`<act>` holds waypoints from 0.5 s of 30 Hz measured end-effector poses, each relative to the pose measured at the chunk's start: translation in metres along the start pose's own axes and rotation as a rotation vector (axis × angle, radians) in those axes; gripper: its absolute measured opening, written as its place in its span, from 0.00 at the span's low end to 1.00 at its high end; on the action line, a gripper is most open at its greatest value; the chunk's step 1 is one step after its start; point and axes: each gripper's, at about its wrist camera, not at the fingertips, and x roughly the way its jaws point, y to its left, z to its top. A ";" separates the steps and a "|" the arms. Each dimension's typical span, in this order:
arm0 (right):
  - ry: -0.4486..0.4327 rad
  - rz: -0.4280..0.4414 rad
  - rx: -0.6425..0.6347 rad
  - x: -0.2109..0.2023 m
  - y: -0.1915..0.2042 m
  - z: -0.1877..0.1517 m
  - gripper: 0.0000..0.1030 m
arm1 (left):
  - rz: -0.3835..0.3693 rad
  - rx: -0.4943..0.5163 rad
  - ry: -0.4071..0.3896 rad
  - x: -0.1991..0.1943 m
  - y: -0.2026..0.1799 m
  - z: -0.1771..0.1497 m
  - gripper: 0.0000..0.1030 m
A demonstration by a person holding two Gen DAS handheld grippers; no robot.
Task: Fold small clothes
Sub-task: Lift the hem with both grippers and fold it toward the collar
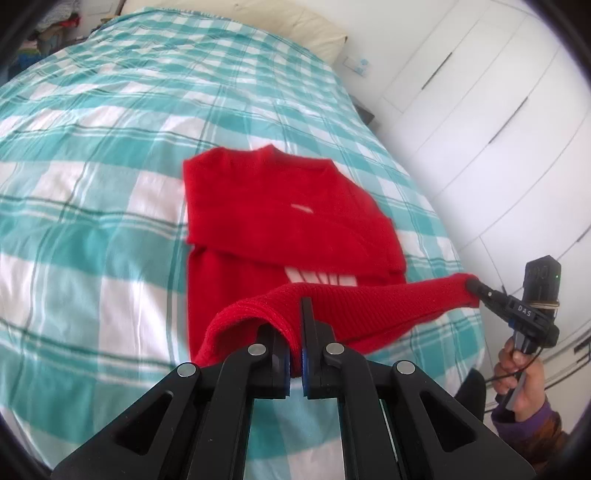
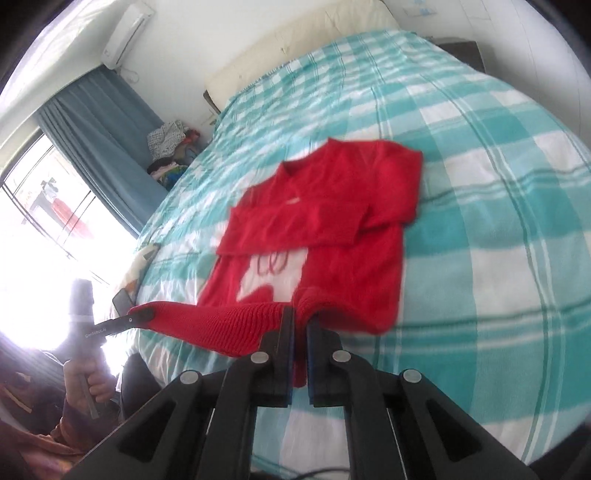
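Note:
A small red knit sweater [image 1: 280,210] lies on the checked bed, its sleeves folded across the chest above a white print [image 2: 273,273]. Its ribbed bottom hem [image 1: 369,306] is raised off the bed and stretched between both grippers. My left gripper [image 1: 295,332] is shut on the hem's left corner. My right gripper [image 2: 301,332] is shut on the hem's right corner. Each gripper also shows in the other's view: the right gripper [image 1: 474,286] at the far right, the left gripper [image 2: 142,315] at the far left, each held by a hand.
The bed [image 1: 110,166] wears a teal and white checked cover, with a cream pillow [image 1: 295,26] at its head. White wardrobe doors [image 1: 480,110] stand to the right. A dark phone [image 2: 123,301] lies near the bed's left edge, and a clothes pile [image 2: 168,155] sits by the blue curtain.

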 end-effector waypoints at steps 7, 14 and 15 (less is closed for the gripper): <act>0.000 -0.031 0.112 0.108 -0.033 0.107 0.05 | 0.146 -0.059 0.000 0.103 0.021 0.105 0.02; 0.026 -0.074 0.234 0.179 -0.084 0.131 0.06 | 0.206 -0.080 0.056 0.169 0.037 0.137 0.13; 0.018 -0.048 0.265 0.185 -0.094 0.135 0.08 | 0.215 -0.094 0.056 0.174 0.042 0.140 0.17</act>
